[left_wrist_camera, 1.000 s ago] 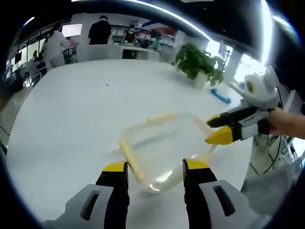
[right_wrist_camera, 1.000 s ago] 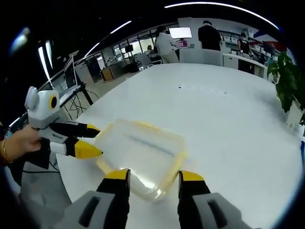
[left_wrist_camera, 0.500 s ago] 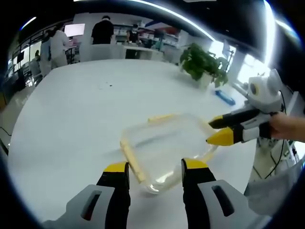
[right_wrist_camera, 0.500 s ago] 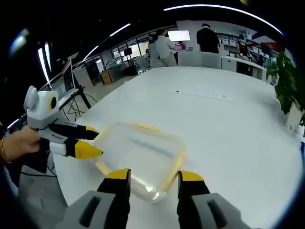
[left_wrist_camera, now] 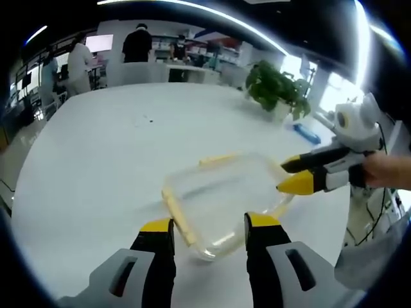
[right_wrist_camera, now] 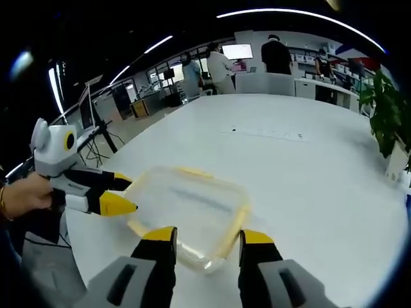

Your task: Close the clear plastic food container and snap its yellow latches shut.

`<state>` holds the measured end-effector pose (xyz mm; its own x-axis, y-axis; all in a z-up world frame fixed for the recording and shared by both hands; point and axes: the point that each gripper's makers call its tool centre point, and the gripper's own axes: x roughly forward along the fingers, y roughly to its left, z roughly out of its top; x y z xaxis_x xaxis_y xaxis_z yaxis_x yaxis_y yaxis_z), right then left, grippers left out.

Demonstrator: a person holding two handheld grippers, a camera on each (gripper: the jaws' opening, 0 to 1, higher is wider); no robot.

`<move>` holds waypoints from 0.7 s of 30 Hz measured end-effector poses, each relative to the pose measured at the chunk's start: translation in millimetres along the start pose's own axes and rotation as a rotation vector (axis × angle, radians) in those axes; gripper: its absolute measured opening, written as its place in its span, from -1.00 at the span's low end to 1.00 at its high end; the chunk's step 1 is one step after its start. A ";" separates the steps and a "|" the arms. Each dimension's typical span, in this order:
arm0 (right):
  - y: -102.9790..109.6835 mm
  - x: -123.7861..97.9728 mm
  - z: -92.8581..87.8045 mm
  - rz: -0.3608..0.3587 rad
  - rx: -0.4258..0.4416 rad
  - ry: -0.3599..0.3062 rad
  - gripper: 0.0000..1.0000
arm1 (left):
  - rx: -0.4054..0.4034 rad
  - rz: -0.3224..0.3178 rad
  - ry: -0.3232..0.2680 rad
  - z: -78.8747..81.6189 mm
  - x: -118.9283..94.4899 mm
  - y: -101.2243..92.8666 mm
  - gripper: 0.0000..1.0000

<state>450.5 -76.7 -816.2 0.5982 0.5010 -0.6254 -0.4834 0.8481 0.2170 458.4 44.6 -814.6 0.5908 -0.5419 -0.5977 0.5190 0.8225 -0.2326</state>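
Observation:
A clear plastic food container (left_wrist_camera: 221,196) (right_wrist_camera: 189,205) lies flat on the white table (left_wrist_camera: 96,154), with yellow latches along its sides (left_wrist_camera: 178,217) (right_wrist_camera: 232,224). I cannot tell whether the latches are snapped down. My left gripper (left_wrist_camera: 209,226) is open just in front of the container's near edge, jaws apart and empty. It also enters the right gripper view as the left gripper (right_wrist_camera: 130,194), at the container's left side. My right gripper (right_wrist_camera: 207,236) is open at the container's near corner. In the left gripper view the right gripper (left_wrist_camera: 288,175) hovers at the container's right side, held by a hand.
A potted plant (left_wrist_camera: 276,86) (right_wrist_camera: 388,109) stands near the table's far edge, with a blue object (left_wrist_camera: 302,130) beside it. People stand at desks in the background (left_wrist_camera: 135,42). The table edge (right_wrist_camera: 83,237) runs close to the container.
Both views have shifted slightly with the hands. The container has stayed in place and both grippers remain open beside it. People in the background have walked.

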 end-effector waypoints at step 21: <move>-17.7 23.8 25.7 -0.024 0.011 -0.032 -0.30 | 0.006 0.001 -0.040 23.1 20.0 20.1 -0.19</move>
<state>489.7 -75.3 -815.7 0.6302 0.4854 -0.6060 -0.4613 0.8619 0.2106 495.0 46.3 -813.5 0.6153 -0.5475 -0.5671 0.5220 0.8221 -0.2272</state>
